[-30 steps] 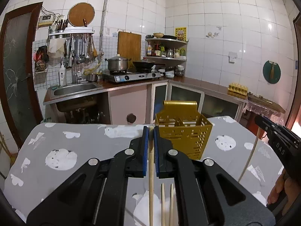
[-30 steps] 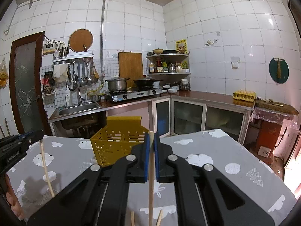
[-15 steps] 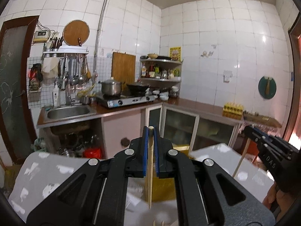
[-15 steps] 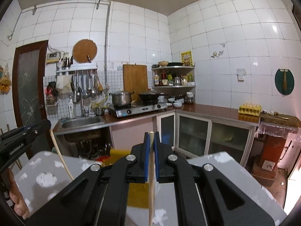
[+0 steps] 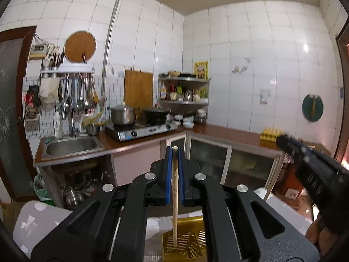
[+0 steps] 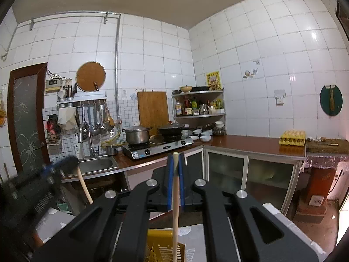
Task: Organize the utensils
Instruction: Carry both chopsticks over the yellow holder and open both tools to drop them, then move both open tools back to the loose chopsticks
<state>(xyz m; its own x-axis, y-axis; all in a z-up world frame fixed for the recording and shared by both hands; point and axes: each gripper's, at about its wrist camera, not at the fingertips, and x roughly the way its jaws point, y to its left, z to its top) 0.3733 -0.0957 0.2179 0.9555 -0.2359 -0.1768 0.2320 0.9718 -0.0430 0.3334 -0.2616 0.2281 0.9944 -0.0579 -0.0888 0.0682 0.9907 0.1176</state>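
My left gripper (image 5: 175, 152) is shut on a pale wooden chopstick (image 5: 175, 196) that hangs down between its blue pads. The chopstick's lower end is over the yellow slotted utensil basket (image 5: 192, 242) at the bottom edge of the left wrist view. My right gripper (image 6: 175, 159) is shut on a second chopstick (image 6: 175, 207), also above the basket (image 6: 159, 249). Each view shows the other gripper blurred at its side: the right gripper (image 5: 305, 161), and the left gripper (image 6: 45, 183) with its chopstick (image 6: 84, 185). A hand shows below each one.
The table with a grey patterned cloth (image 5: 32, 224) lies low in both views. Beyond it stand a counter (image 6: 250, 142) with a sink (image 5: 69, 146), a gas stove (image 5: 141, 128) with pots, hanging utensils, a corner shelf and an egg tray (image 6: 292, 138).
Both grippers have risen with their chopsticks still clamped. The table and the yellow basket have dropped to the bottom edge of both views, and the basket now sits below the chopstick ends.
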